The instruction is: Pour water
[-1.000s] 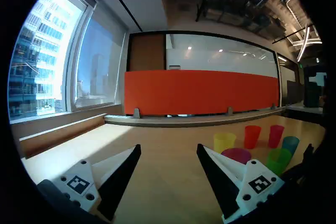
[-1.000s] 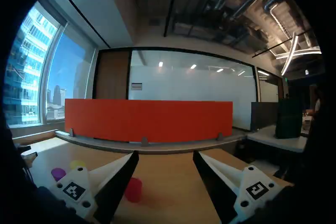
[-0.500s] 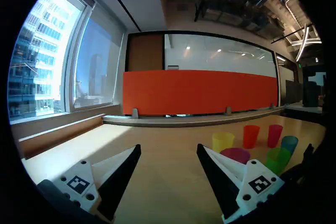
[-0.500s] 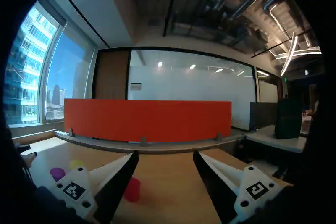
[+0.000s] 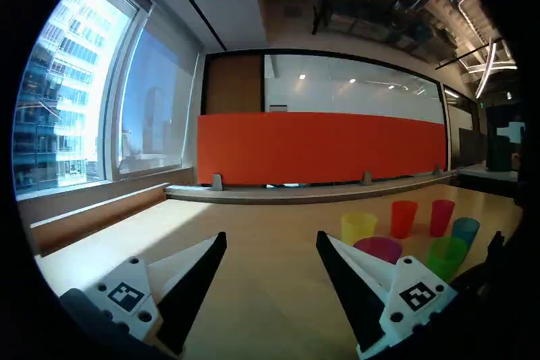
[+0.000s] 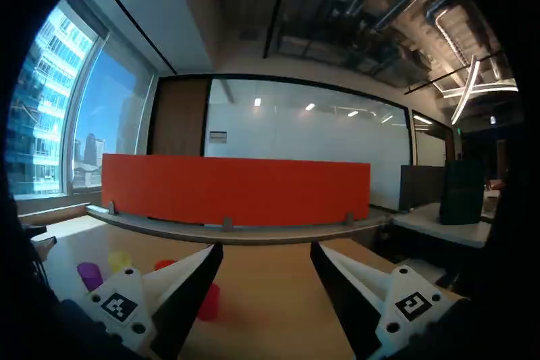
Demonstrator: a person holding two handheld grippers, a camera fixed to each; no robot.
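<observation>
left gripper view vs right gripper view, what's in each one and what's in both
Left gripper view: the open left gripper, plus a green cup and a blue cup.
Right gripper view: the open right gripper.
Both: the wooden table, the orange partition, the window, a yellow cup, a purple cup and a dark bin on a side desk.

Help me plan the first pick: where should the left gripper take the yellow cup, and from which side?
Grip the yellow cup across its side wall near mid-height. It stands upright at the cluster's left end, the magenta cup close by its front right, so the open left gripper likely does best coming from the front left.
</observation>
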